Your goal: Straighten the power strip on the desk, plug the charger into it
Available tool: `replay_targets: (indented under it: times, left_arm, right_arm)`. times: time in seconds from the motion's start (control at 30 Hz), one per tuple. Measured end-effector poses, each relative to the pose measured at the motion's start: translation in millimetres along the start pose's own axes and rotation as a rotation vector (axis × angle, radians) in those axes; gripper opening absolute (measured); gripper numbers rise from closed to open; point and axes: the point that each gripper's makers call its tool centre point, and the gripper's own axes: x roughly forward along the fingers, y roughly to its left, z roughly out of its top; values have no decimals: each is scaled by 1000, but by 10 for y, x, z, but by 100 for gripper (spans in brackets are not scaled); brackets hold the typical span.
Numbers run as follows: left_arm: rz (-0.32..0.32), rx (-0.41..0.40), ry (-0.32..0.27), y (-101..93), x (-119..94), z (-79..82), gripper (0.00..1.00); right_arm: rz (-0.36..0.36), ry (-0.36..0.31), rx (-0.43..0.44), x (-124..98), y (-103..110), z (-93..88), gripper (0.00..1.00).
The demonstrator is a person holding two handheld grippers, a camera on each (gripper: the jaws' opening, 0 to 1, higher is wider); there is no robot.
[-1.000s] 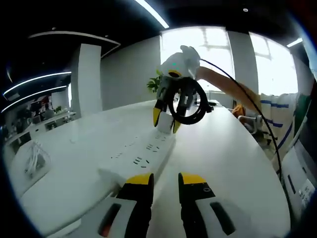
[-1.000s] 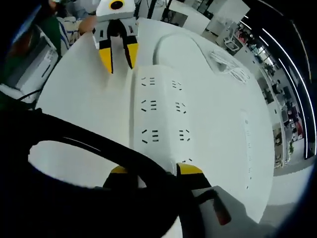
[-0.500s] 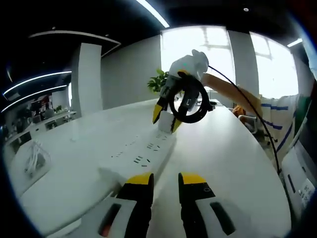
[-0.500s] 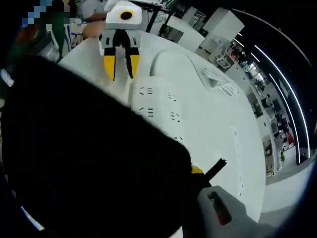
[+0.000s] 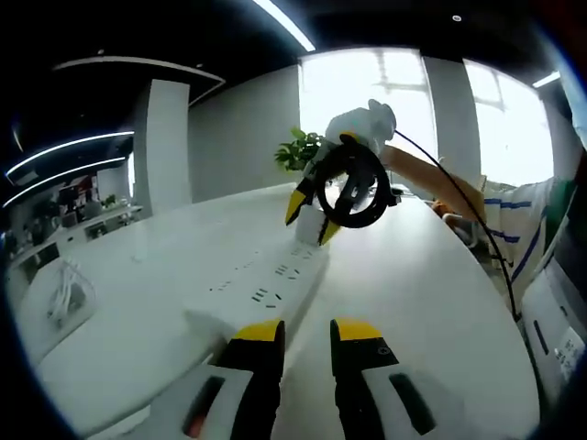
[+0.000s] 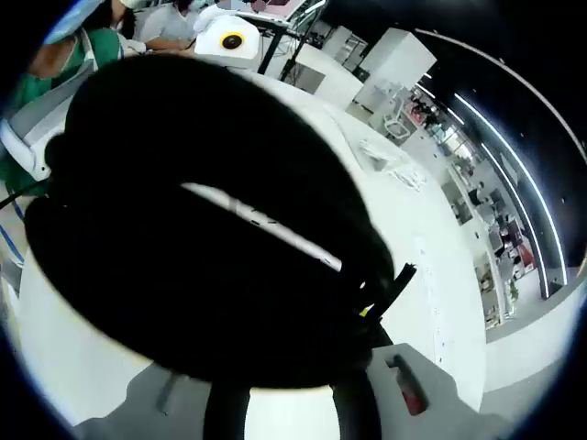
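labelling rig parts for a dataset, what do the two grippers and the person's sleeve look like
The left gripper has black jaws with yellow tips on a white body with a small red-orange mark. The right gripper, seen across the desk, has a rounded white housing, yellow-tipped jaws and a thin black cable trailing from it. The person's sleeve is white with dark blue stripes.

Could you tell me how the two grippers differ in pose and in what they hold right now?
The left gripper sits low by the power strip end, empty, jaws slightly apart. The right gripper is raised over the strip's far end, tilted, carrying a coiled black cable. Both have yellow-tipped jaws.
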Motion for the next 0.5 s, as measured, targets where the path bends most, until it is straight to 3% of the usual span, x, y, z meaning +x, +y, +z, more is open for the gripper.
replay_targets:
  times: [0.27, 0.37, 0.5]
  left_arm:
    - [10, -7, 2, 34, -5, -22, 19]
    - [15, -10, 7, 52, -3, -41, 19]
    - [23, -17, 1, 79, -6, -37, 20]
  right_arm:
    - [-48, -54, 30, -72, 1, 18, 33]
    - [-95, -98, 76, -138, -53, 24, 38]
    - [-115, -151, 93, -198, -22, 31, 38]
